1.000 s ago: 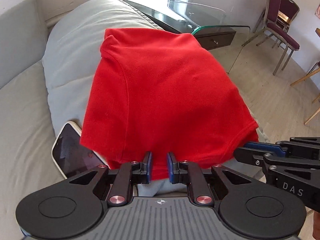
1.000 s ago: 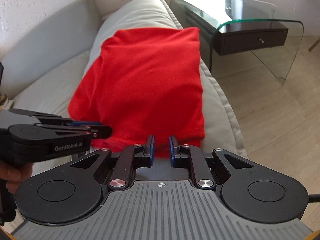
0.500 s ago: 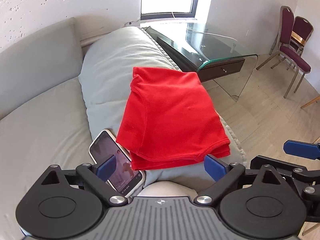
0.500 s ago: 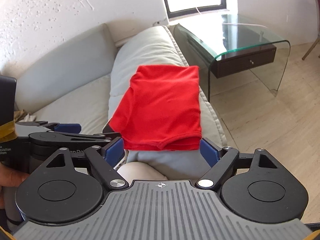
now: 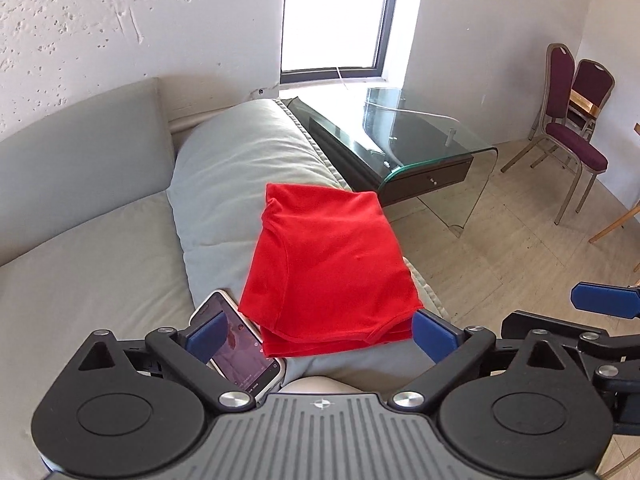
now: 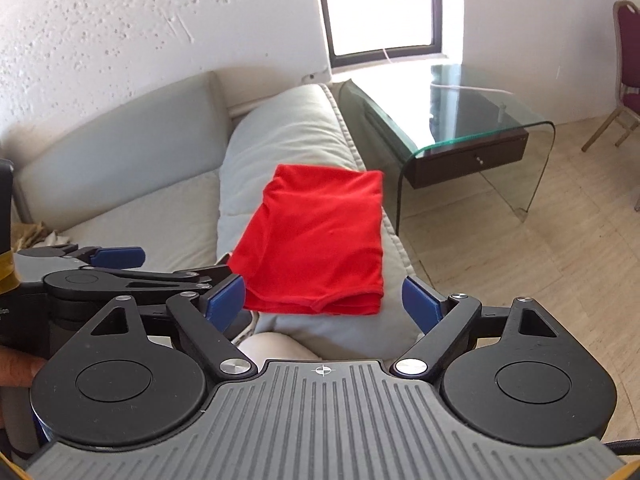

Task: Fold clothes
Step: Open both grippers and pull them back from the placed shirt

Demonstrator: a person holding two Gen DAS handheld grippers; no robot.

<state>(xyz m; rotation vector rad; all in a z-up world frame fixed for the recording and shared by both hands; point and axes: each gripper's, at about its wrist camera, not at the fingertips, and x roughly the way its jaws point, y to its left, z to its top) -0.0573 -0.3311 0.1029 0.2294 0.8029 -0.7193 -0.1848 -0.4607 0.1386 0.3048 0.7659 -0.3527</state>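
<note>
Left gripper (image 5: pixel 320 336): my jaws are opening, spread wide, gripping nothing.
Right gripper (image 6: pixel 324 300): mine too, wide apart, empty.
Red shirt (image 5: pixel 328 268): folded, frame centre, on the sofa arm (image 5: pixel 224 184).
Phone (image 5: pixel 244 344): lower left, touching the shirt.

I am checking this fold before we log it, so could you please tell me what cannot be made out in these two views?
- Phone: in the left wrist view the left gripper covers its near end; its screen is too small to read.
- Red garment: in both views the layers beneath and its back are hidden by its own top layer.
- Chairs: in the right wrist view they are cut off by the frame edge.
- Brown item on the sofa: in the right wrist view it is too small to identify.
</note>
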